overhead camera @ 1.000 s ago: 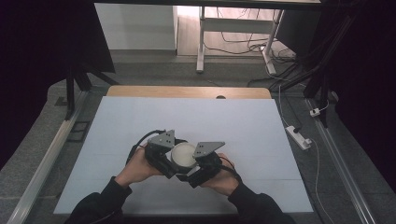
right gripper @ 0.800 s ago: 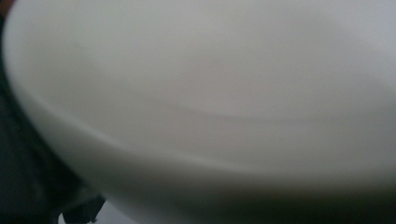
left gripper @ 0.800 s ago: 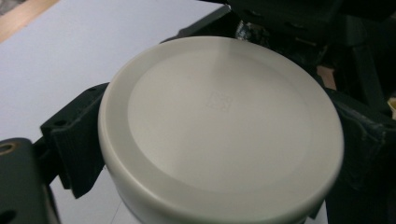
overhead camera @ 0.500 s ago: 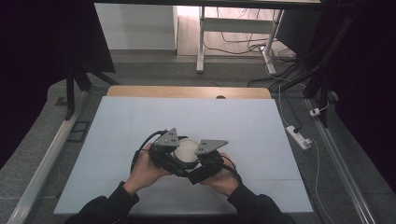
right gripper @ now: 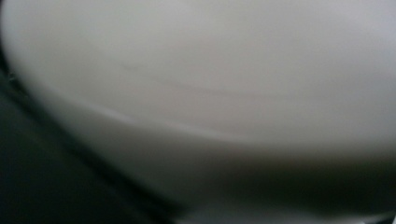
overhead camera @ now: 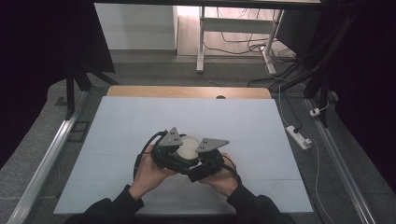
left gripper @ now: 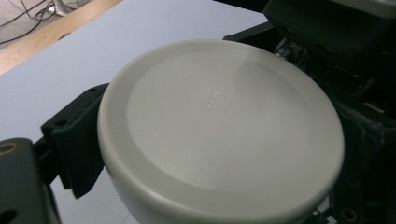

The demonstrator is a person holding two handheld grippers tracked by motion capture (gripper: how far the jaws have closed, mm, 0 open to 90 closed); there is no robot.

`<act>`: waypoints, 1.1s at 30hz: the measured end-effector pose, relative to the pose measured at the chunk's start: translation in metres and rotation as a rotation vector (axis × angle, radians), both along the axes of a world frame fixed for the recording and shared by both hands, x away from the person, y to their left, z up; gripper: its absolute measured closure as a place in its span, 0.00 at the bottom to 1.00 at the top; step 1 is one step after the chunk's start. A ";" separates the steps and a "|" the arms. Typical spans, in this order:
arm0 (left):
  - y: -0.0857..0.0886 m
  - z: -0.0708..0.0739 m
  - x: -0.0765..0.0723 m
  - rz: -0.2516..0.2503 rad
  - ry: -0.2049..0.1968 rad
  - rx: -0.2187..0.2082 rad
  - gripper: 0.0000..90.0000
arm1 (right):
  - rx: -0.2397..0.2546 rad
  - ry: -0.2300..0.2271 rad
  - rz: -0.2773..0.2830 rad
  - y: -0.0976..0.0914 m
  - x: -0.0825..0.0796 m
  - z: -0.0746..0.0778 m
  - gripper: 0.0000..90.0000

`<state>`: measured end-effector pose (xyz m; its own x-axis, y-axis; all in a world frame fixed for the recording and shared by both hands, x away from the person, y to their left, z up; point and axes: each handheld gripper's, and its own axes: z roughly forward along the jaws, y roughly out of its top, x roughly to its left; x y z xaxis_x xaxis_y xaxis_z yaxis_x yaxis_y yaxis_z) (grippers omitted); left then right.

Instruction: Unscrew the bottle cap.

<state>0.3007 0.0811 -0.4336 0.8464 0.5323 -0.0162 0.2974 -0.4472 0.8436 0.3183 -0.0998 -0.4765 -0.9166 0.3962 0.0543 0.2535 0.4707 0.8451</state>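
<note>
A round white dish-like disc is held just above the pale table sheet, between two black grippers with a hand on each. My left gripper is on its left side. In the left gripper view the disc lies flat side up, and a black finger presses against its rim. My right gripper hugs the disc from the right, and its body looms behind the disc. The right gripper view gives a blurred white surface very close, with its jaws hidden.
The table's wooden far edge has a small dark hole. A metal rail runs along the left side. A white power strip and cables lie on the floor to the right. A white desk frame stands beyond.
Both hands, with the grippers and the disc between them, have drifted slightly away from the person and a little to the right. The hold on the disc looks the same.
</note>
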 end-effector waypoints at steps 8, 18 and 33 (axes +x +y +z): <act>0.001 0.002 0.000 -0.019 -0.004 -0.006 0.08 | 0.014 0.004 0.015 -0.001 0.000 0.001 0.08; 0.003 0.005 -0.001 -0.033 -0.008 -0.011 0.08 | 0.024 0.005 0.037 -0.002 -0.001 0.003 0.08; 0.000 0.007 0.001 0.020 0.049 -0.026 0.02 | 0.014 -0.007 0.004 -0.001 0.000 0.001 0.08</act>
